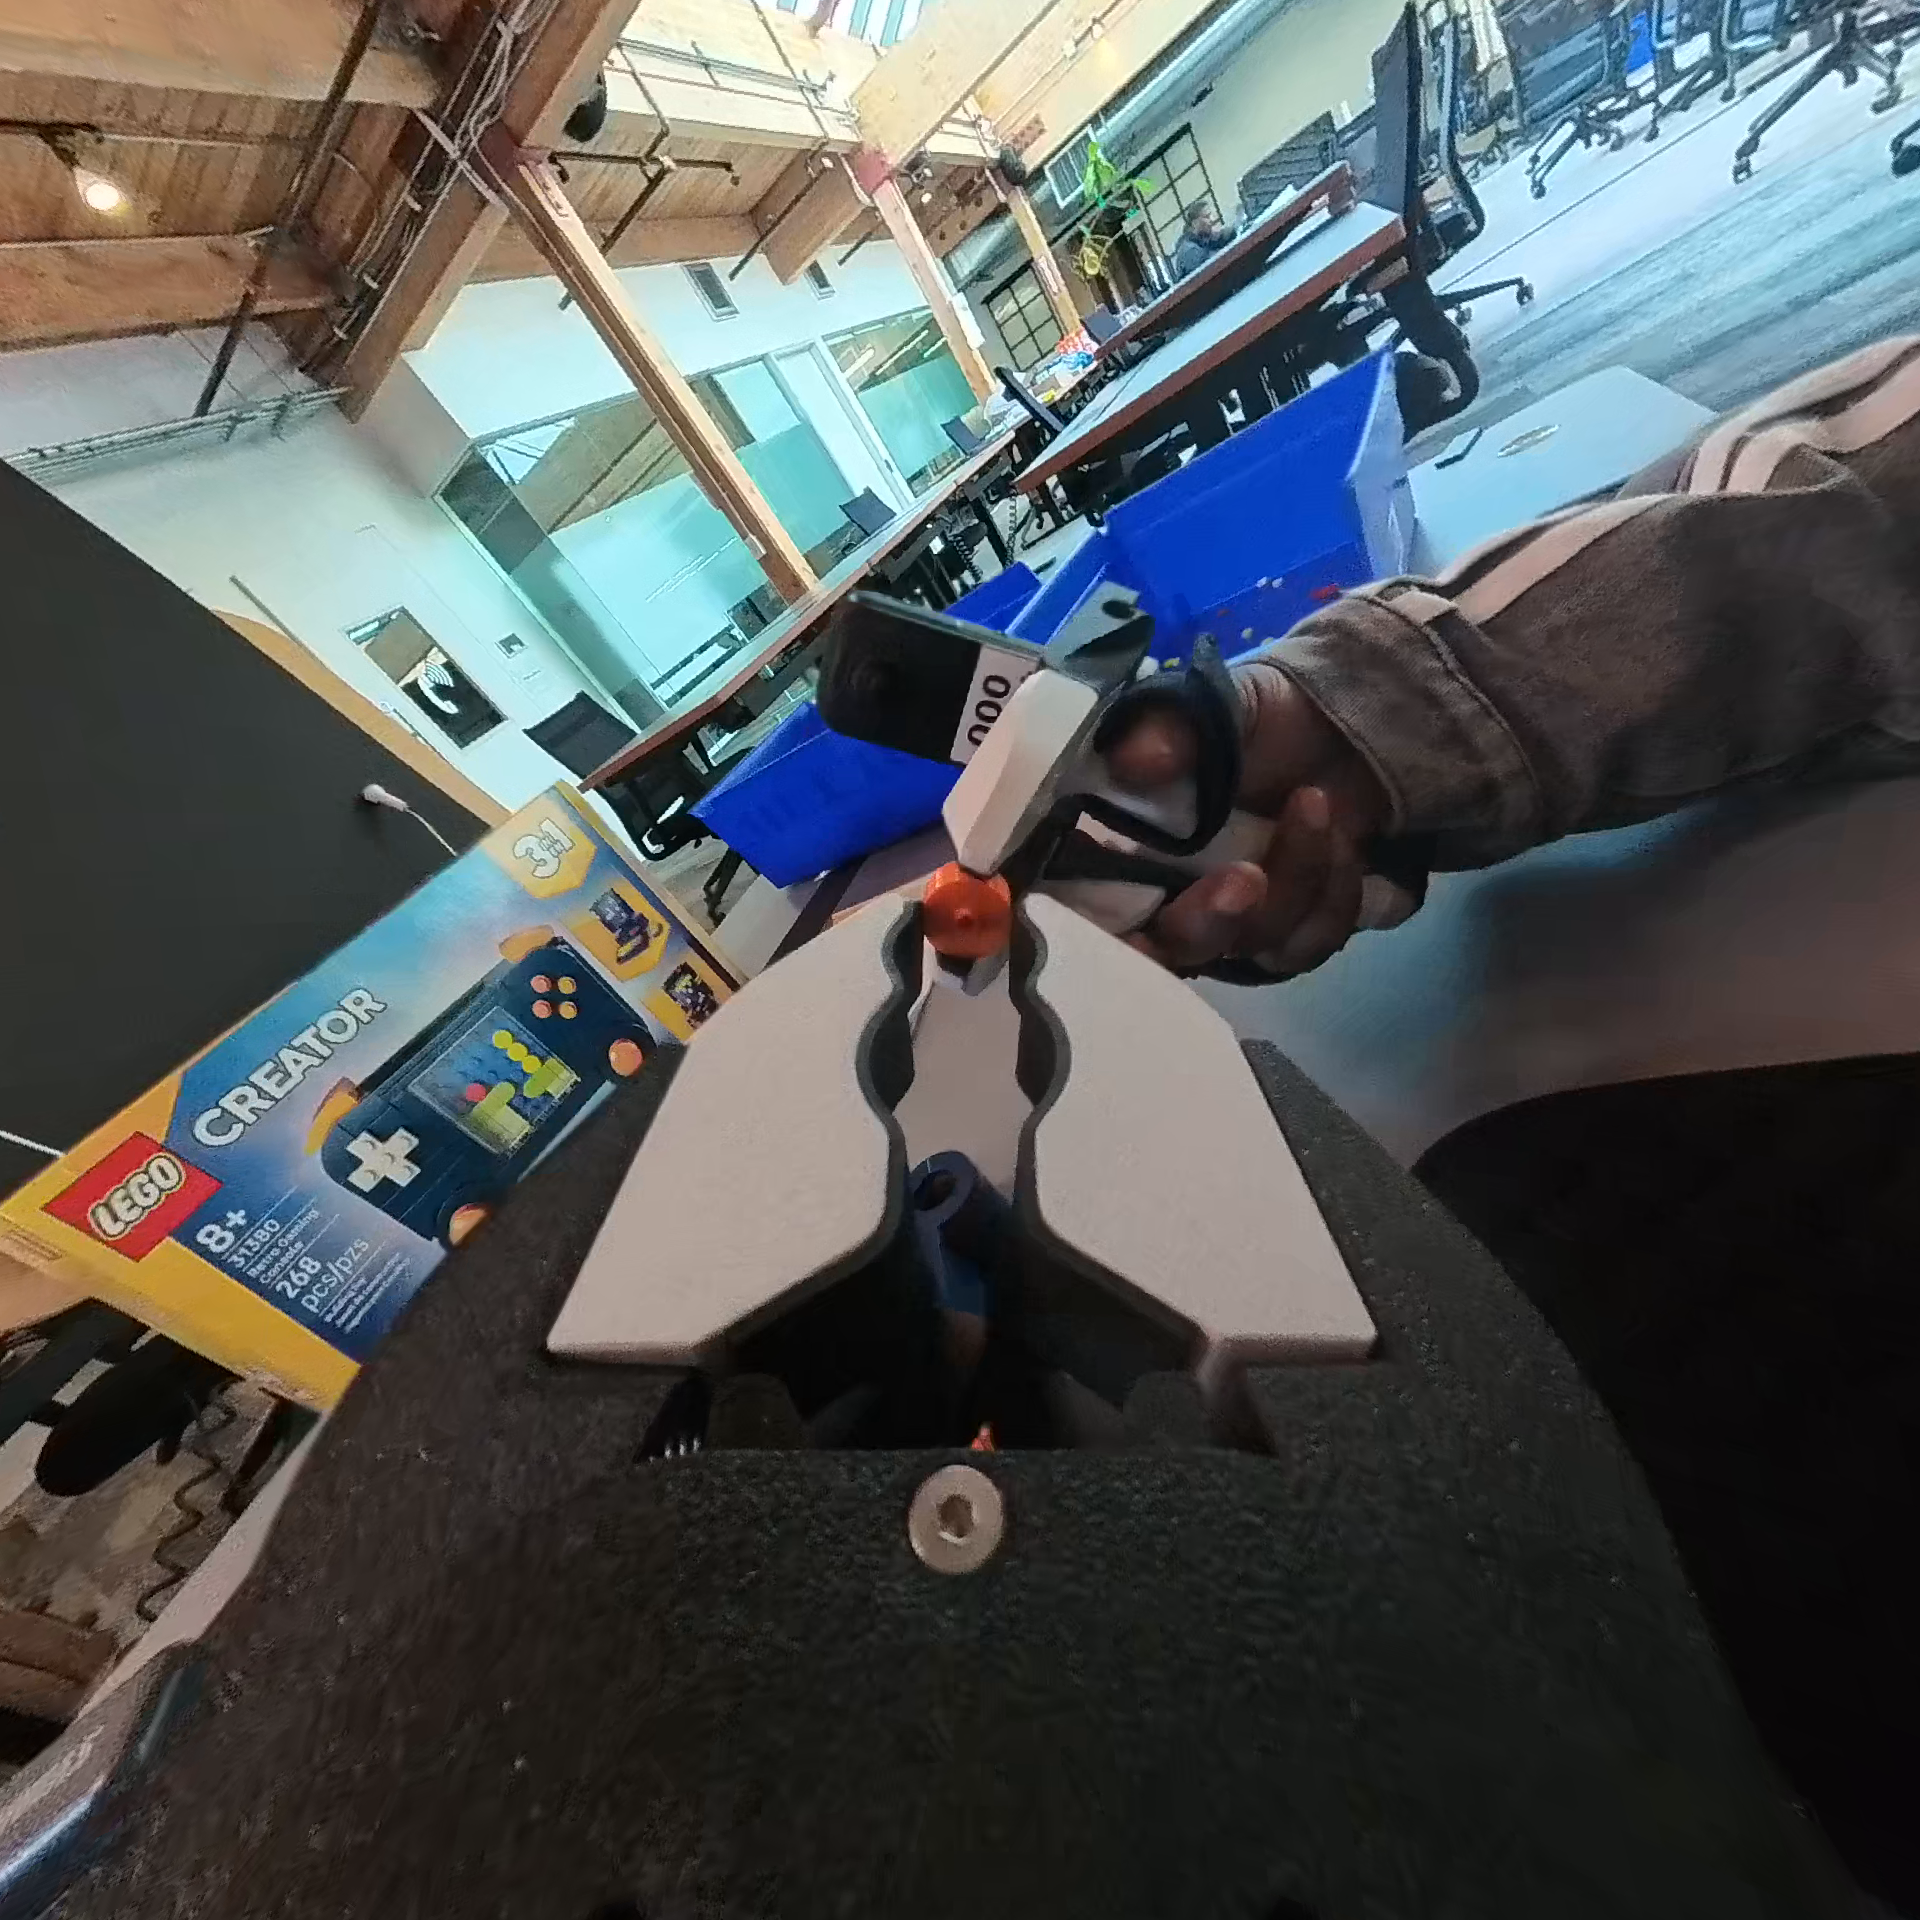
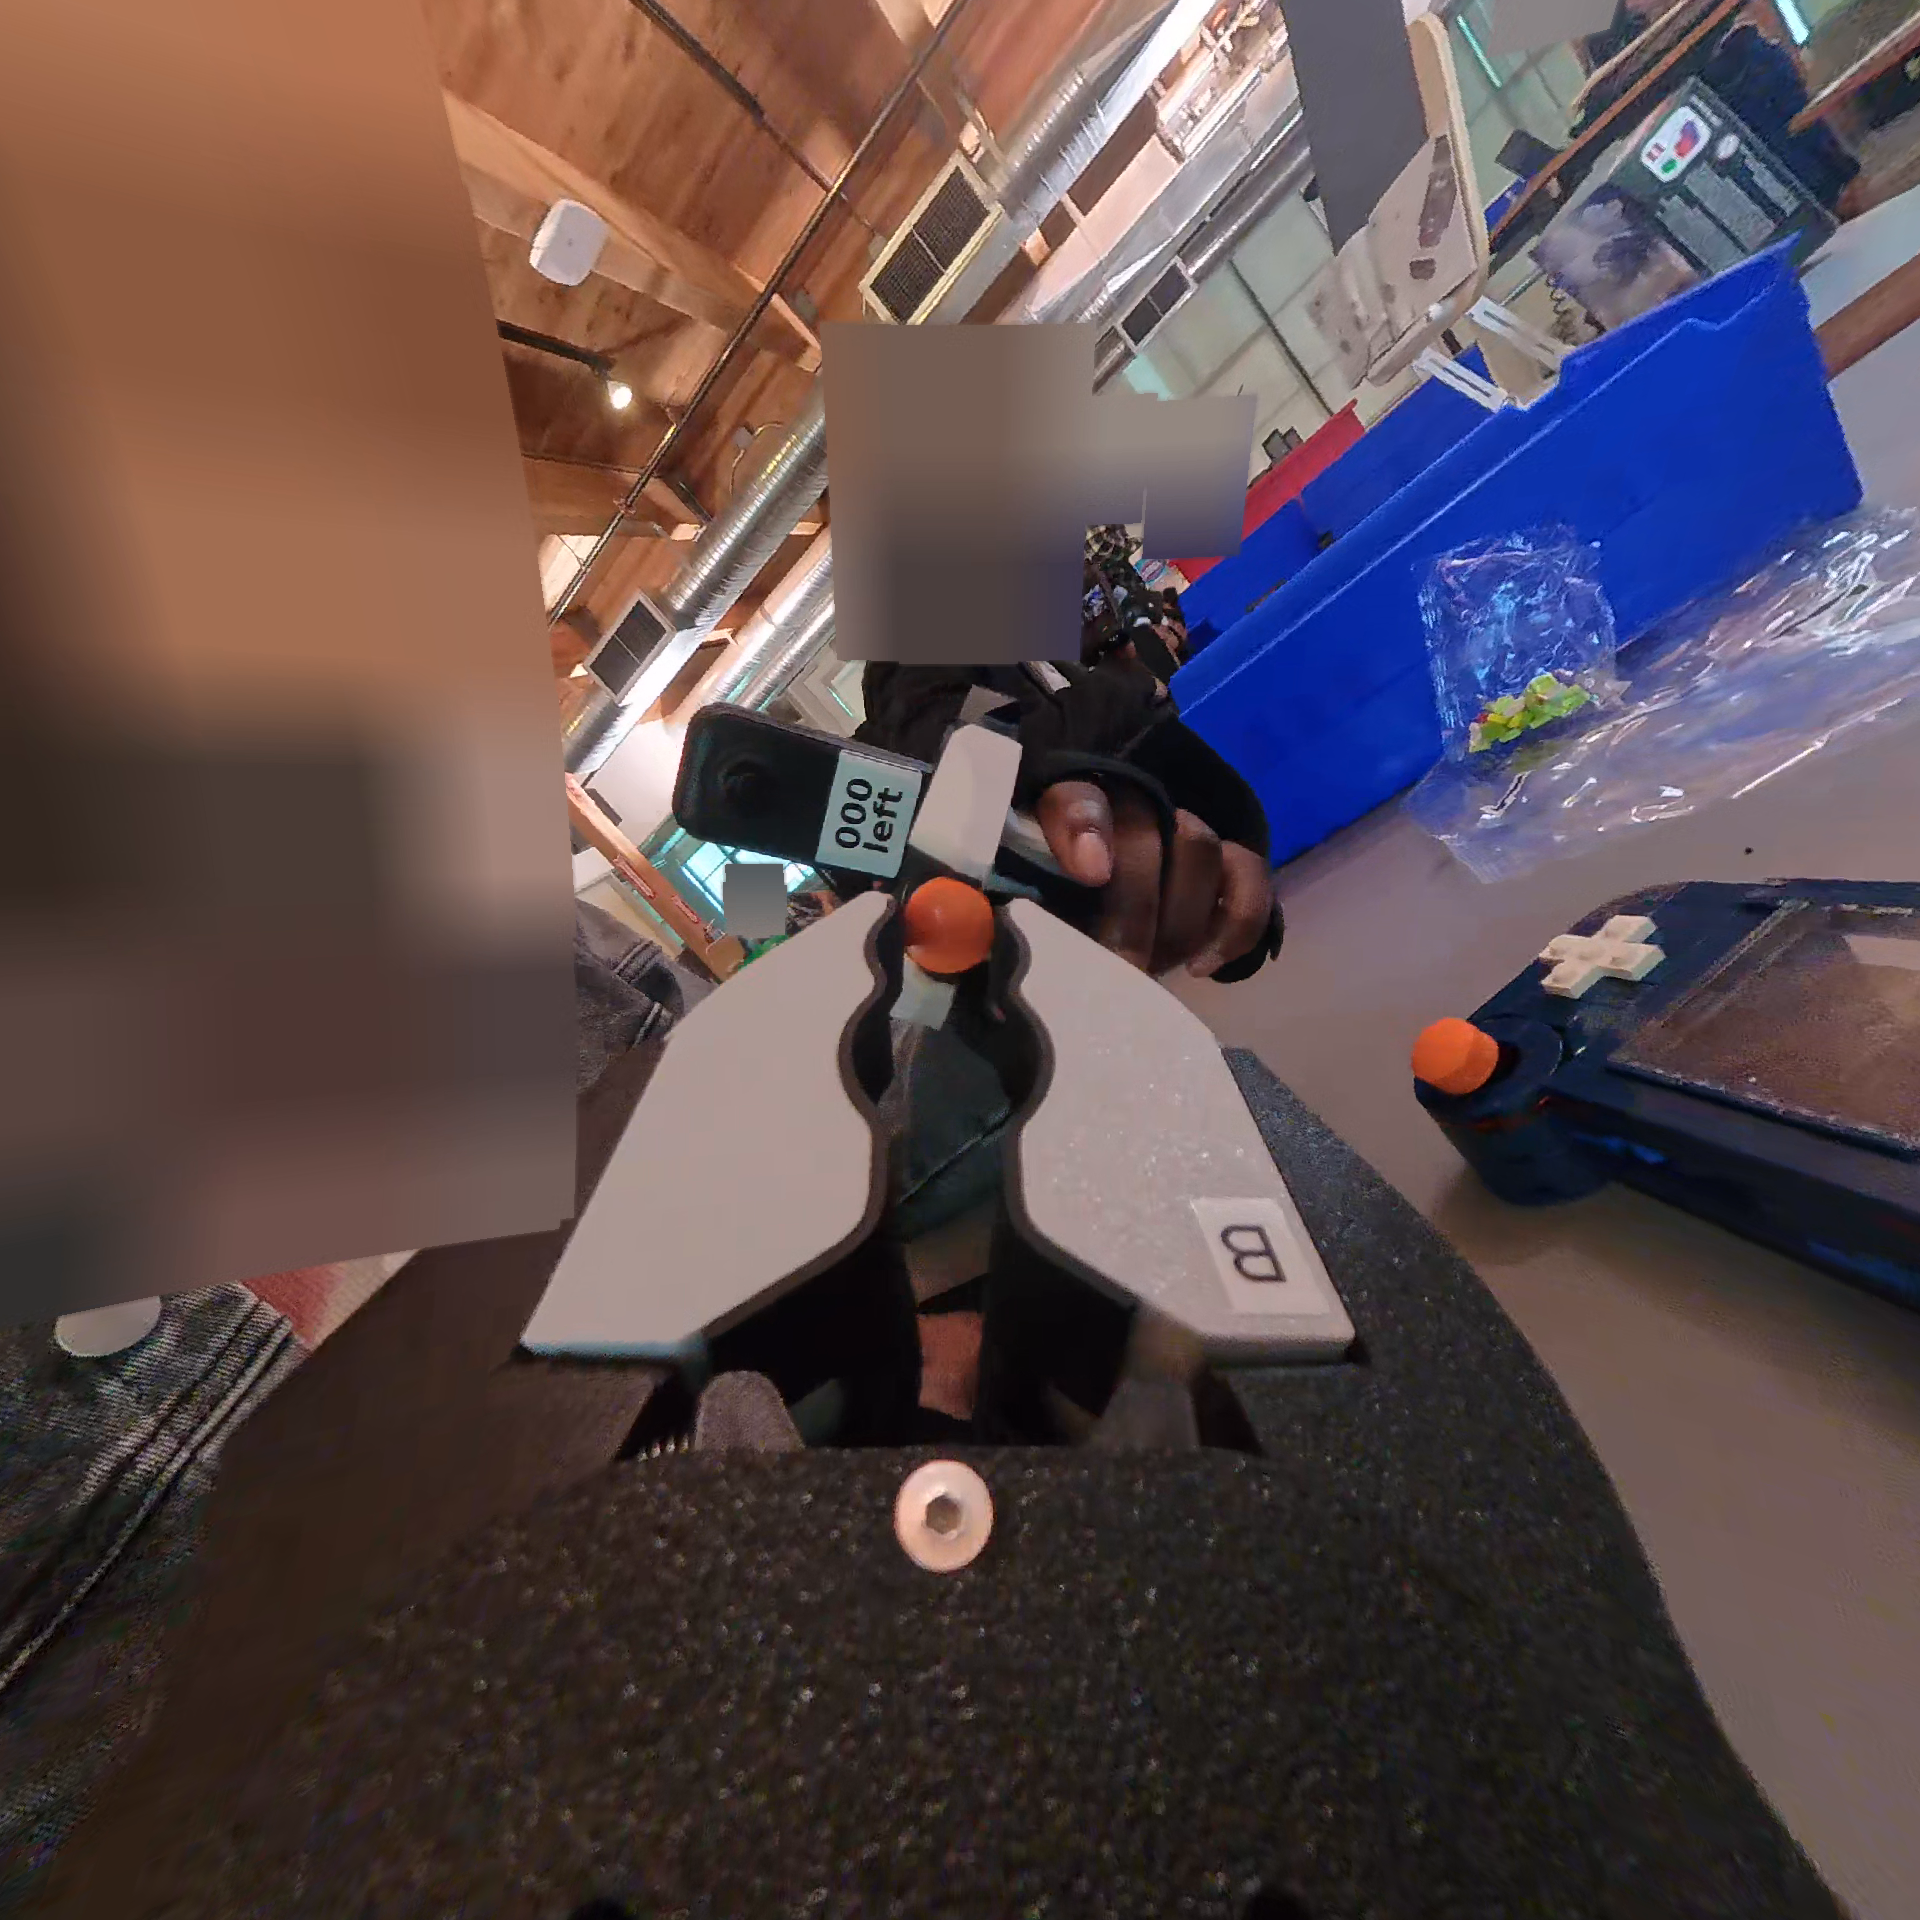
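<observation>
The two grippers meet tip to tip above the grey table (image 2: 1558, 1507). A small orange round piece (image 1: 966, 914) sits between the tips of my left gripper (image 1: 964, 920), which is closed on it. My right gripper (image 2: 943, 927) pinches the same orange piece (image 2: 945, 925) at a right angle. In each view the other gripper's fingers (image 1: 1003, 800) (image 2: 977, 790) clamp the piece from above and below. A dark blue brick-built handheld console (image 2: 1714, 1091) lies to the right, with an orange knob (image 2: 1455, 1055) and a white cross pad (image 2: 1600, 951).
A toy brick box (image 1: 343, 1122) stands at the left. Blue bins (image 1: 1247, 520) (image 2: 1507, 582) line the table's far side. Clear plastic bags (image 2: 1662, 707) with small green pieces lie near them. A person's hands (image 1: 1278, 862) (image 2: 1143, 873) hold the grippers. A black panel (image 1: 156, 779) stands at the far left.
</observation>
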`<action>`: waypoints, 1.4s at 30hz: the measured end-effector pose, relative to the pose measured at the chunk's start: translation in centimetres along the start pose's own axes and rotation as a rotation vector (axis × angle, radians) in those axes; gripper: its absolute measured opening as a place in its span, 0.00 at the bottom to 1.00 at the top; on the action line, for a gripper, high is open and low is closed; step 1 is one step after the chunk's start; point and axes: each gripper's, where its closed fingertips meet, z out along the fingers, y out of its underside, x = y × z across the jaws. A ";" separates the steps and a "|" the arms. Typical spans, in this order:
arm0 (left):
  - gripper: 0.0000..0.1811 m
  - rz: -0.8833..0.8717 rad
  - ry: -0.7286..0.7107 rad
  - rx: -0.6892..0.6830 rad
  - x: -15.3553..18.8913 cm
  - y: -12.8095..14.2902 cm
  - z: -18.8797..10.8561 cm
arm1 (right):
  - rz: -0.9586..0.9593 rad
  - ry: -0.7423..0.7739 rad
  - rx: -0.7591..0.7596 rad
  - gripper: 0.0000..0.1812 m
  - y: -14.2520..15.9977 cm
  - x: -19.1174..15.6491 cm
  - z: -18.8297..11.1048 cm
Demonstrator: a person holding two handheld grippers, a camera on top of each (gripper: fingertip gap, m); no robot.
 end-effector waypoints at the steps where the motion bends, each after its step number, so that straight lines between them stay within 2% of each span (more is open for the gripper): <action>1: 0.08 -0.009 0.005 0.001 0.0 -0.1 0.0 | -0.012 -0.001 0.004 0.08 -0.1 -0.1 0.0; 9: 0.08 -0.062 0.051 -0.007 0.1 0.0 -0.6 | -0.098 0.036 -0.027 0.09 0.2 0.1 0.4; 10: 0.08 -0.080 -0.010 0.044 -0.9 -0.6 -1.4 | -0.102 0.052 0.013 0.09 -0.4 0.2 -0.1; 11: 0.08 -0.157 -0.108 0.185 -3.6 -2.4 -4.2 | -0.103 0.100 0.158 0.09 -2.8 0.8 -2.7; 12: 0.08 -0.229 -0.178 0.280 -5.9 -3.6 -7.5 | -0.101 0.149 0.311 0.08 -5.3 1.1 -6.6; 13: 0.08 -0.203 -0.234 0.263 -7.1 -3.9 -9.1 | -0.152 0.214 0.357 0.08 -6.4 1.0 -9.2; 14: 0.08 -0.159 -0.241 0.225 -6.7 -3.6 -8.8 | -0.215 0.271 0.282 0.09 -5.9 1.0 -9.5; 16: 0.08 -0.191 -0.164 0.220 -4.9 -3.2 -6.1 | -0.288 0.226 0.205 0.09 -4.8 0.5 -7.2; 18: 0.08 -0.212 -0.121 0.295 -4.0 -4.3 -4.8 | -0.279 0.207 0.150 0.09 -3.6 1.0 -4.6; 21: 0.08 -0.420 -0.061 0.572 -4.6 -7.0 -6.4 | -0.293 0.198 0.041 0.09 -1.2 1.8 -2.5; 24: 0.08 -0.543 -0.103 0.790 -6.4 -8.3 -9.0 | -0.218 0.122 0.126 0.09 -1.8 1.3 -2.6; 26: 0.08 -0.572 -0.127 0.845 -7.2 -8.4 -9.9 | -0.175 0.089 0.207 0.09 -2.9 1.0 -3.6; 32: 0.08 -0.569 -0.164 0.839 -7.7 -8.1 -10.5 | -0.157 0.157 0.315 0.09 -4.4 1.9 -5.5; 36: 0.08 -0.550 -0.178 0.769 -7.6 -7.5 -9.9 | -0.103 0.228 0.290 0.09 -3.5 4.0 -5.6; 42: 0.08 -0.522 -0.171 0.676 -6.9 -6.6 -8.6 | -0.146 0.333 0.237 0.09 -2.9 5.3 -5.8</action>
